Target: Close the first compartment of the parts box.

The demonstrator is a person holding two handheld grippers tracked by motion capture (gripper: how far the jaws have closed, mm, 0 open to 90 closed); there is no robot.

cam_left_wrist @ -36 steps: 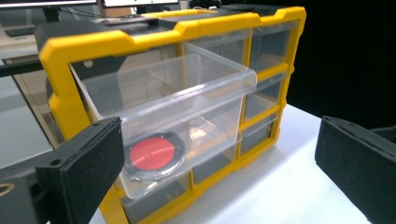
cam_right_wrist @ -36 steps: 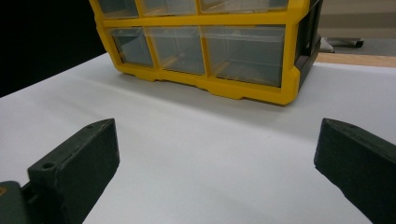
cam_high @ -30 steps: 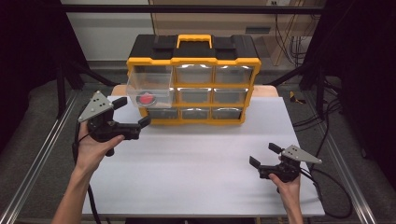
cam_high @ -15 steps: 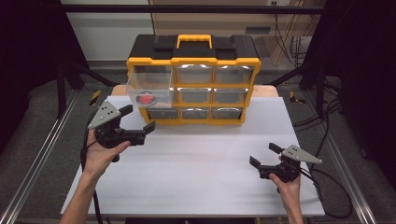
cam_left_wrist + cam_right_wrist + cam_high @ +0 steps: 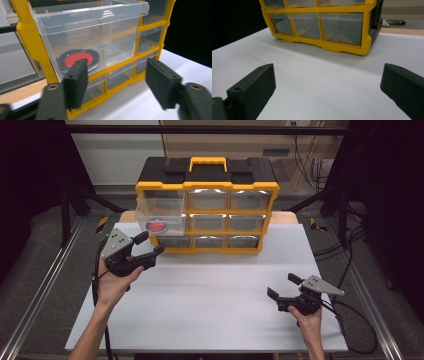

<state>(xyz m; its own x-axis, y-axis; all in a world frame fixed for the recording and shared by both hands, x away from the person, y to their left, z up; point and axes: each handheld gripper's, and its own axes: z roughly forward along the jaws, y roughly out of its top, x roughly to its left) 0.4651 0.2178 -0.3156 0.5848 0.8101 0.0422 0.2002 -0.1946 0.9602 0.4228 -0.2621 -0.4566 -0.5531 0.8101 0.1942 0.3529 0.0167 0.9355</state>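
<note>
A yellow and black drawer cabinet [image 5: 207, 172] stands at the back of the white tabletop [image 5: 215, 295]. Its top-left clear drawer [image 5: 160, 207] is pulled out, with a red disc [image 5: 157, 226] lying inside. My left gripper [image 5: 150, 245] hovers just in front of that drawer, open; its jaws have just been closing, with nothing between them. The left gripper view shows my left gripper [image 5: 117, 85] facing the drawer [image 5: 100, 30] and the disc [image 5: 75, 58]. My right gripper [image 5: 282, 286] rests open near the front right; in its own view my right gripper [image 5: 327, 85] points at the cabinet's bottom row [image 5: 339, 25].
The other drawers [image 5: 230, 222] are pushed in. Metal rails [image 5: 45, 290] run along both sides of the table. Cables [image 5: 350, 320] trail off the right side. A wooden edge [image 5: 285, 217] shows behind the white board.
My left gripper has drawn back a little from the open drawer towards the person, and its jaws stand narrower. The right gripper has stayed put.
</note>
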